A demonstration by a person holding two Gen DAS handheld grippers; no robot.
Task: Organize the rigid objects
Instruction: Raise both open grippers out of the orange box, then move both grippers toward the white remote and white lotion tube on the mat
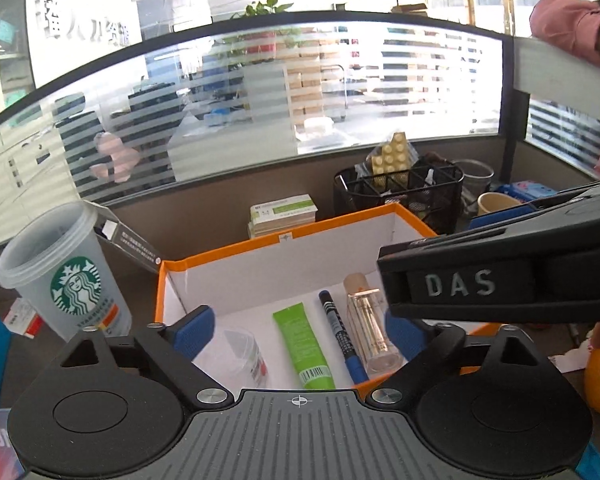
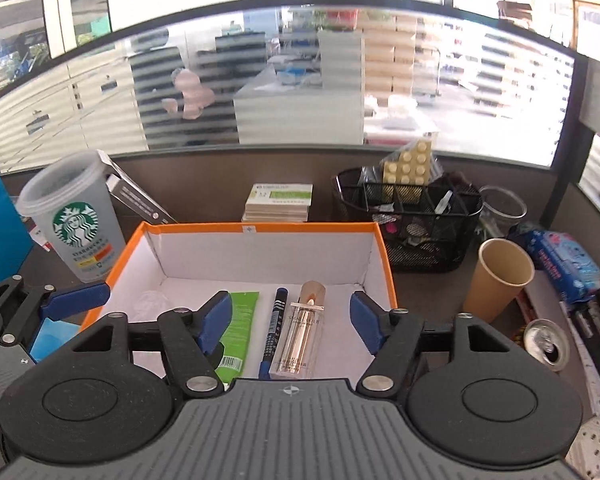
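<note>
One cluttered desk (image 2: 440, 280), striped glass partition (image 2: 300, 80)

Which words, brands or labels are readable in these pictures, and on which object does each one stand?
"DAS": raised letters on the right tongs.
"STARBUCKS", with the siren logo: on the plastic cup.
Too small or blurred: print on the green tube, marker, clear bottle, stacked boxes, wall lettering.
</note>
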